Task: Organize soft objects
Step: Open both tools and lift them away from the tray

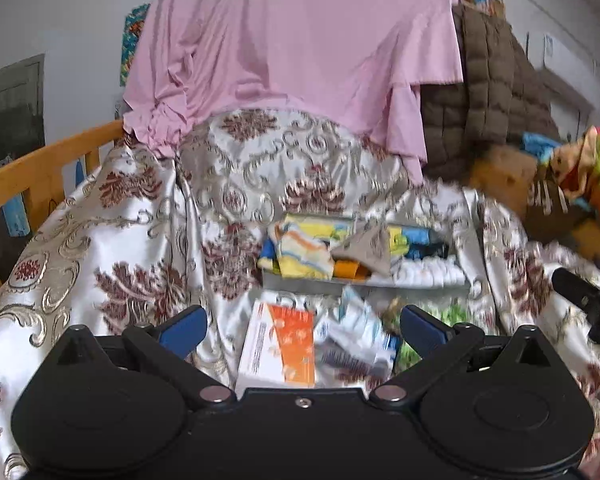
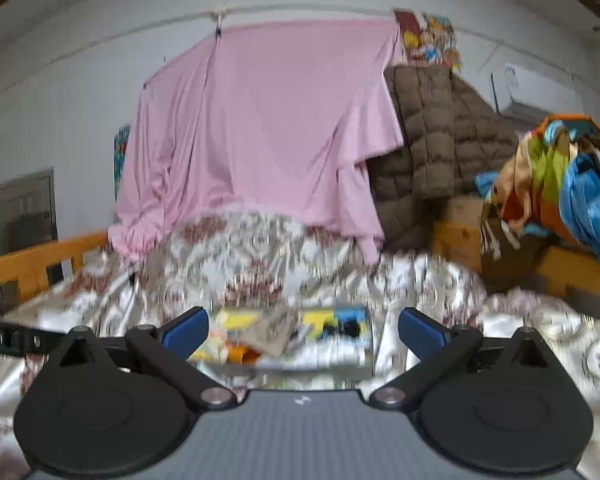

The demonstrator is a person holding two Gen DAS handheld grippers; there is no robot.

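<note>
A grey tray [image 1: 300, 282] lies on the floral satin bedspread [image 1: 112, 248] and holds several folded soft cloths: a yellow striped one [image 1: 304, 252], a grey one [image 1: 366, 250], a blue and yellow one [image 1: 416, 240], a white one [image 1: 428, 272]. My left gripper [image 1: 302, 326] is open and empty, just in front of the tray, above an orange and white box [image 1: 280, 350] and crumpled packets [image 1: 356, 340]. My right gripper [image 2: 302, 328] is open and empty, with the tray [image 2: 300, 360] blurred between its fingers. Its body shows at the right edge of the left wrist view [image 1: 588, 300].
A pink sheet [image 1: 292, 48] hangs behind the bed over a brown quilted blanket [image 1: 488, 92]. A pile of bright multicoloured fabric [image 2: 560, 176] sits at the right on wooden furniture. A wooden bed rail [image 1: 32, 172] runs along the left. A white wall stands behind.
</note>
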